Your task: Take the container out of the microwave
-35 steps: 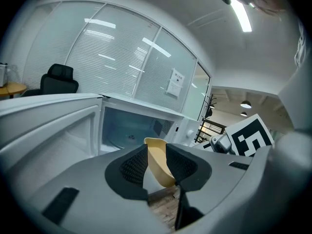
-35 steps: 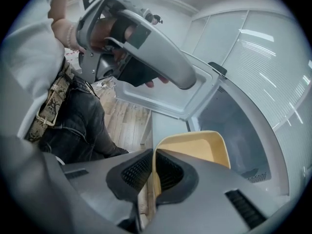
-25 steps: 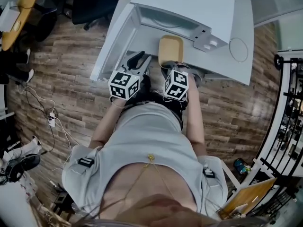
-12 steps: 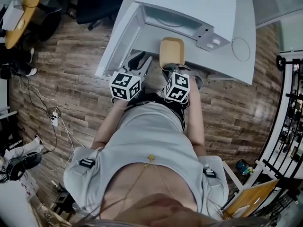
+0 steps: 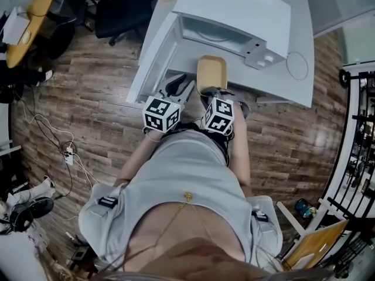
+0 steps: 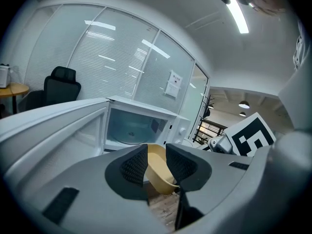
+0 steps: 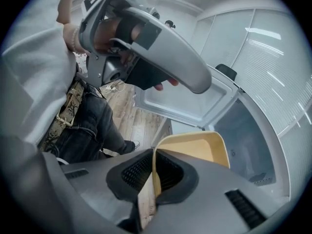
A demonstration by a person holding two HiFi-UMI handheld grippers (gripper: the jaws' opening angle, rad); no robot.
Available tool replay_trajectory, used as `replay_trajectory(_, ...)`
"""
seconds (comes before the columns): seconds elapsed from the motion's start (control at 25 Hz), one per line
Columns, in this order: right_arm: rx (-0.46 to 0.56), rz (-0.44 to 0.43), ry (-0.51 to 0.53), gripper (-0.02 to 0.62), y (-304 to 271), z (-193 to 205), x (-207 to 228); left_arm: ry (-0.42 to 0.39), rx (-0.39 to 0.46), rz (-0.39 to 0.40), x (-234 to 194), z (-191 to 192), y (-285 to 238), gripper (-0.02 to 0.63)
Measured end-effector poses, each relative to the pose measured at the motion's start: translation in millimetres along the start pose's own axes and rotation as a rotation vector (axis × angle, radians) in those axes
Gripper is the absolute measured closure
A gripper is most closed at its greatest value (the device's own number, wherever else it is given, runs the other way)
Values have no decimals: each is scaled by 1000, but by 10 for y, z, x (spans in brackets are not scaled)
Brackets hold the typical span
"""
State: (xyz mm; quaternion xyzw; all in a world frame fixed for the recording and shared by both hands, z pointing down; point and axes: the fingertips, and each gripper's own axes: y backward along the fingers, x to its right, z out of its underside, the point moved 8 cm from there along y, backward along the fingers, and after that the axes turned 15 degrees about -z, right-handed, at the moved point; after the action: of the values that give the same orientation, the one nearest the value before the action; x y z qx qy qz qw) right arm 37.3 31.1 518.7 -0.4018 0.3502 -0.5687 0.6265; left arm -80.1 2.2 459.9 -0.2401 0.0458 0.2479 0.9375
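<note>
wood-look floor [image 5: 88, 92] fills most of the head view, and a white table [image 5: 302, 16] stands on it at the upper right of the frame. on the table sits the white microwave [image 5: 240, 4]. its door [image 5: 153, 57] is swung wide open toward the left side of the frame. its cavity [image 6: 129, 126], in the middle of the left gripper view, holds only a bare glass turntable [image 6: 127, 134]. the tan container [image 5: 211, 72] is just in front of the opening, at the upper middle of the head view and clear of the cavity. as far as the gripper views show, it hangs tilted from a grip and rests on nothing. the right gripper [image 5: 212, 93], just below the container in the head view, is clamped on the container's near wall. one pad is inside the rim and the other outside, with the jaws almost together on the thin wall. the left gripper [image 5: 180, 88] sits just to the left of the container and points toward the open door. its jaws stand a little apart and hold nothing, and the container shows through the gap from farther off. the main part of the task looks done, since the container is out of the microwave. what seems left is to carry it clear of the door and set it down somewhere, and perhaps to shut the door with the free gripper.
</note>
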Motion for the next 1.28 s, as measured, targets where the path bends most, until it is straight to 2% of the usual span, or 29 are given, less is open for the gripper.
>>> replay_trajectory(0.16, -12, 9, -11, 565, 8, 17, -36, -11, -18, 22, 26, 42, 9, 485)
replay_trajectory(0.64, -19, 10, -2, 565, 17, 72, -253, -4, -25, -7, 99, 211, 165, 485)
replay_trajectory(1.28, -28, 7, -3, 565, 24, 120, -375, -7, -33, 10, 223, 292, 218, 485)
